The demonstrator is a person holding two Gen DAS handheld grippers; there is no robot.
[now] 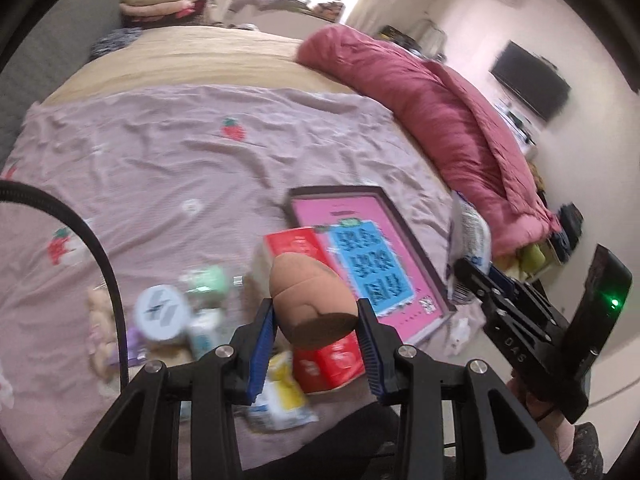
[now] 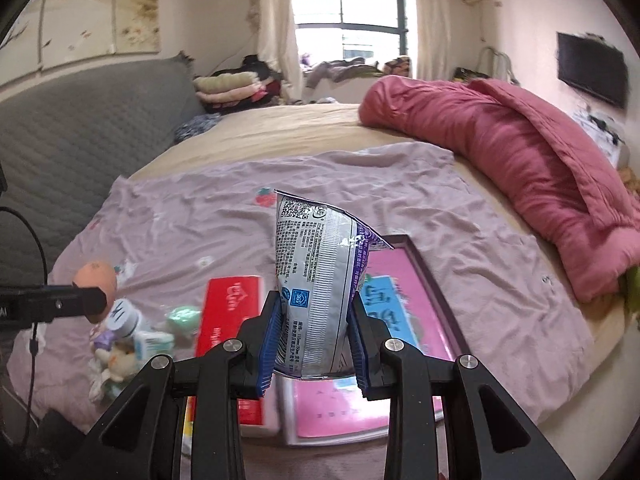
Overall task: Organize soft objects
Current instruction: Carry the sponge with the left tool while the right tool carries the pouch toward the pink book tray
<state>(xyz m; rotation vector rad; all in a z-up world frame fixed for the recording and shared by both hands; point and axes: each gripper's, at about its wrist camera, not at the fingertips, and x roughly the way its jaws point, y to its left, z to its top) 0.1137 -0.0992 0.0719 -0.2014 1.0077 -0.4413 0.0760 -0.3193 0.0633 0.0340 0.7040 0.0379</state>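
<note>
Currently both claws loaded, both above the bed. Our left gripper [image 1: 316,316] is clamped on the brown egg-shaped plush [image 1: 308,300], long axis pointing away from the claw. Our right gripper [image 2: 314,332] is clenched on the silver snack pouch [image 2: 320,280], standing upright between the pads. Pink tray [image 2: 420,264] lies directly below and ahead of the right claw, so we judge the right is nearer to it. Red tissue pack [image 2: 230,312] sits beside it. Leftover pile [image 1: 168,316] is motion-blurred; its items are hard to tell apart.
</note>
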